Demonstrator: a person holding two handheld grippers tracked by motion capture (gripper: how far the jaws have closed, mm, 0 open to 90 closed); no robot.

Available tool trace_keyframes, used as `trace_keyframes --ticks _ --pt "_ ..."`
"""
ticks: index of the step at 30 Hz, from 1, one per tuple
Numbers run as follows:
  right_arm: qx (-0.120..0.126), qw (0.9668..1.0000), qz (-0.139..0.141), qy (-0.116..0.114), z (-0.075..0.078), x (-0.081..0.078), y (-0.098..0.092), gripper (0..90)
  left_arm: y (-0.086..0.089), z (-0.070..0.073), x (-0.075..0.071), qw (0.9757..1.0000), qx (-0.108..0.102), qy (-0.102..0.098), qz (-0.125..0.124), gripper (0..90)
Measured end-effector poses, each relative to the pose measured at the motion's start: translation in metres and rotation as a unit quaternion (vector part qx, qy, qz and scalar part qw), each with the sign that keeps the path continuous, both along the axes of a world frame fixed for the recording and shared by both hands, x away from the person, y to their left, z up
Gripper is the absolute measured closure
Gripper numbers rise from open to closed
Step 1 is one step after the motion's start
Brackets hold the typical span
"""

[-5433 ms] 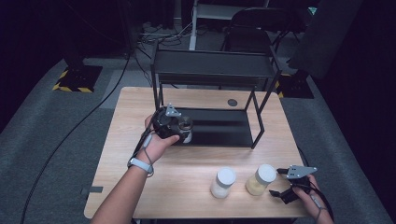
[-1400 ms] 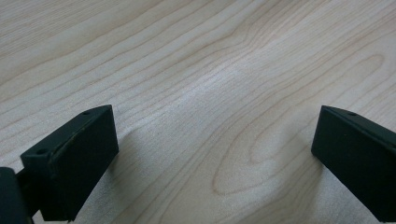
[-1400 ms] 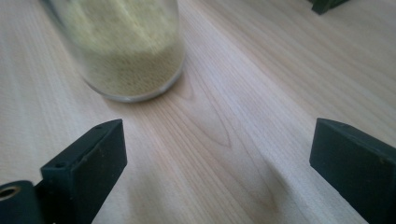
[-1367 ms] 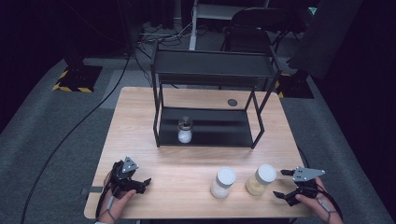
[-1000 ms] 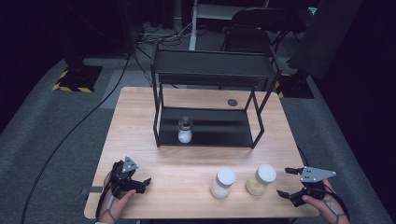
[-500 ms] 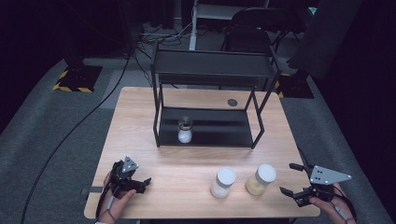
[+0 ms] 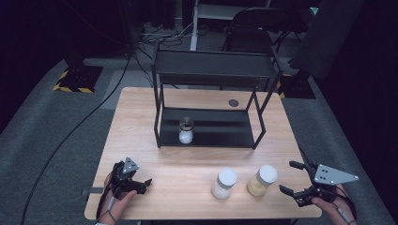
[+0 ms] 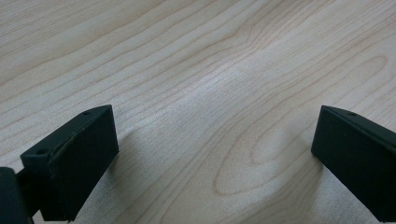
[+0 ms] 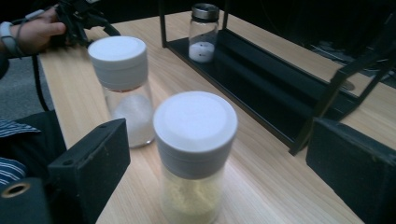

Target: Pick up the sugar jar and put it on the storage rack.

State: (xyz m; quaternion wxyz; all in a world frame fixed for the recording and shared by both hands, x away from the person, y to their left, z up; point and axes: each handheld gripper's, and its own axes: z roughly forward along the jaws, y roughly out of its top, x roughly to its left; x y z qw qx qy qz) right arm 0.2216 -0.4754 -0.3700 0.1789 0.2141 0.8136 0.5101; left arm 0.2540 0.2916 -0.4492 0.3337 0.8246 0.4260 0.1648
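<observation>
Two white-lidded jars stand near the table's front, one with white powder (image 7: 224, 183) (image 9: 122, 88) and one with yellowish grains (image 7: 262, 180) (image 9: 194, 158). A small metal-capped jar (image 7: 186, 130) (image 9: 202, 32) stands upright on the black rack's lower shelf (image 7: 220, 129). My right gripper (image 7: 288, 177) is open at the front right, a short way right of the yellowish jar and not touching it; its fingers (image 9: 88, 168) frame that jar from behind. My left gripper (image 7: 143, 183) (image 8: 210, 154) rests open at the front left over bare wood.
The two-tier black rack (image 7: 213, 70) takes up the table's middle and back. A small dark disc (image 7: 233, 102) lies behind the rack's right side. Cables trail across the grey floor (image 7: 56, 140) to the left. The other hand and its gripper (image 9: 77, 18) appear far off in the right gripper view.
The small jar, earlier held at the shelf by my left gripper, now stands there alone. My right gripper has drifted right and up, away from the jars. The left gripper stays still.
</observation>
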Motion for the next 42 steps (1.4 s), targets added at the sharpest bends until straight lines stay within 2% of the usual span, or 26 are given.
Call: trace_keyframes --ticks 7,11,13,22,23,27,33,42 --pt "-0.018 0.9998 0.007 0.001 0.010 0.001 0.020 4.3 0.000 0.000 0.000 1.0000 0.000 0.000 0.000 0.4" --pt "-0.018 0.9997 0.013 0.000 0.013 0.003 0.027 4.7 0.000 0.000 0.000 1.0000 0.000 0.000 0.000 0.4" --pt "-0.019 0.9995 0.025 0.003 0.014 0.008 0.035 5.0 0.000 0.000 0.000 1.0000 0.000 0.000 0.000 0.5" --pt "-0.027 0.9986 0.045 0.010 0.020 0.020 0.057 5.2 0.000 0.000 0.000 1.0000 0.000 0.000 0.000 0.4" --pt "-0.035 0.9979 0.053 0.015 0.022 0.025 0.064 5.2 0.000 0.000 0.000 1.0000 0.000 0.000 0.000 0.4" --pt "-0.039 0.9970 0.063 0.020 0.023 0.032 0.078 5.2 0.000 0.000 0.000 1.0000 0.000 0.000 0.001 0.4" --pt "-0.042 0.9959 0.077 0.023 0.026 0.037 0.096 5.2 0.000 0.000 0.000 1.0000 0.000 0.000 0.001 0.4" --pt "-0.038 0.9957 0.079 0.029 0.024 0.041 0.114 5.2 0.000 0.000 0.000 1.0000 0.000 0.000 0.001 0.4"
